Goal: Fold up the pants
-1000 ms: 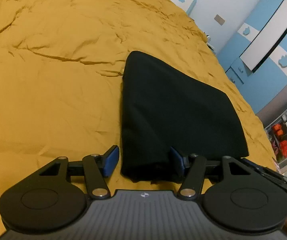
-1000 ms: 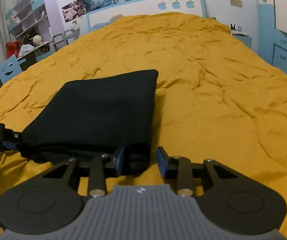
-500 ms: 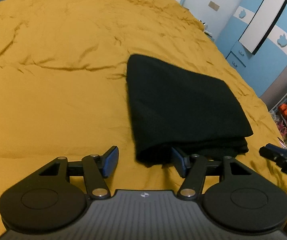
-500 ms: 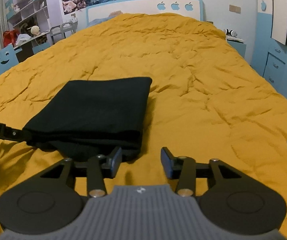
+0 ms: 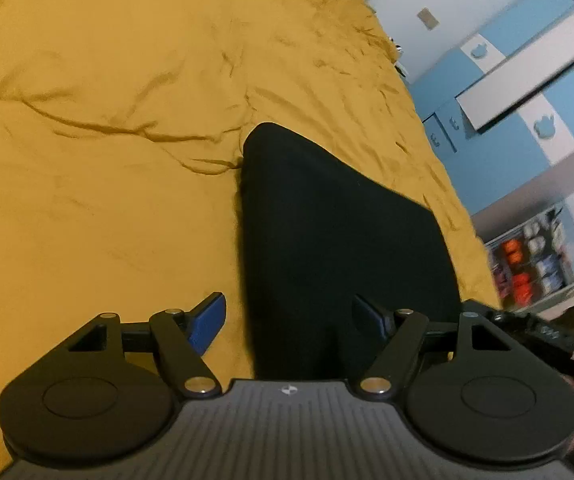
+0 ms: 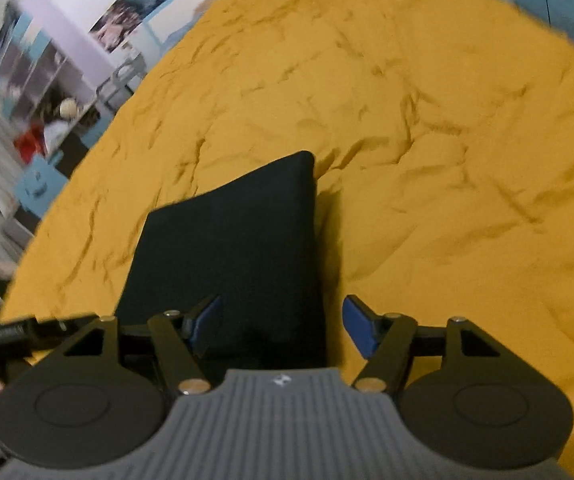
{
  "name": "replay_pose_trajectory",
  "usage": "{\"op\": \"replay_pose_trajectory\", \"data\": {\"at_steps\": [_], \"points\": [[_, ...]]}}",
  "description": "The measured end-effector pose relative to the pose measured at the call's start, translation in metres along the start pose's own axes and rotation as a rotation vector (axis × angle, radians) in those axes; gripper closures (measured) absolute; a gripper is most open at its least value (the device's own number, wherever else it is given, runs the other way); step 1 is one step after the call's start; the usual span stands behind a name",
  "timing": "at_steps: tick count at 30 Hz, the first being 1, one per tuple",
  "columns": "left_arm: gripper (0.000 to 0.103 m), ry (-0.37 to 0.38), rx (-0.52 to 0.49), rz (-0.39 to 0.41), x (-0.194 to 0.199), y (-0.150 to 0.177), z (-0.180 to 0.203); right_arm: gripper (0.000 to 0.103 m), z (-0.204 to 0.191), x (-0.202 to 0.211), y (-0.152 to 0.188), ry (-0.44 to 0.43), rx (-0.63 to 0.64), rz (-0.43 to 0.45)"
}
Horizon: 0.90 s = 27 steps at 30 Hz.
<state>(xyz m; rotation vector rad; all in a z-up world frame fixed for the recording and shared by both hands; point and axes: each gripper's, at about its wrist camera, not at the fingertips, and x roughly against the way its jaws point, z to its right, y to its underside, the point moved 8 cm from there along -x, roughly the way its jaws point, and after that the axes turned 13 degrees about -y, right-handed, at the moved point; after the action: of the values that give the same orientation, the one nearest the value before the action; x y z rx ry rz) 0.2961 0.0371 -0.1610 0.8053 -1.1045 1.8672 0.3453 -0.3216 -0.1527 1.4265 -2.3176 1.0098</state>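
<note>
Two grippers are ours: the left gripper [image 5: 289, 318] and the right gripper [image 6: 283, 322], each with jaws wide and opening, pads clear of the cloth. Between each pair we see the near edge of one folded pair of black pants [image 5: 339, 240], flat on one yellow bedspread [image 5: 107, 160]. Beyond stands one blue wardrobe [image 5: 527, 120].

bed [image 6: 427, 160]: mustard cover (creased) | wardrobe [image 5: 527, 92]: blue-white | shelves [image 6: 35, 80]: cluttered | walls: white
</note>
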Motion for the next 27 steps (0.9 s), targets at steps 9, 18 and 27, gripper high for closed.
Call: {"op": "replay_pose_trajectory", "data": {"at_steps": [9,18,27], "points": [[0.017,0.048,0.024,-0.106,-0.053,-0.017,-0.002,0.034,0.033,-0.049,-0.011,-0.129,-0.124,-0.165],[0.032,0.151,0.050,-0.128,-0.070,-0.025,0.009,0.051,0.029,-0.088,-0.015,-0.257,-0.184,-0.170],[0.077,0.181,0.023,-0.103,-0.044,-0.032,0.008,0.082,-0.005,-0.074,-0.016,-0.319,-0.158,-0.137]]}}
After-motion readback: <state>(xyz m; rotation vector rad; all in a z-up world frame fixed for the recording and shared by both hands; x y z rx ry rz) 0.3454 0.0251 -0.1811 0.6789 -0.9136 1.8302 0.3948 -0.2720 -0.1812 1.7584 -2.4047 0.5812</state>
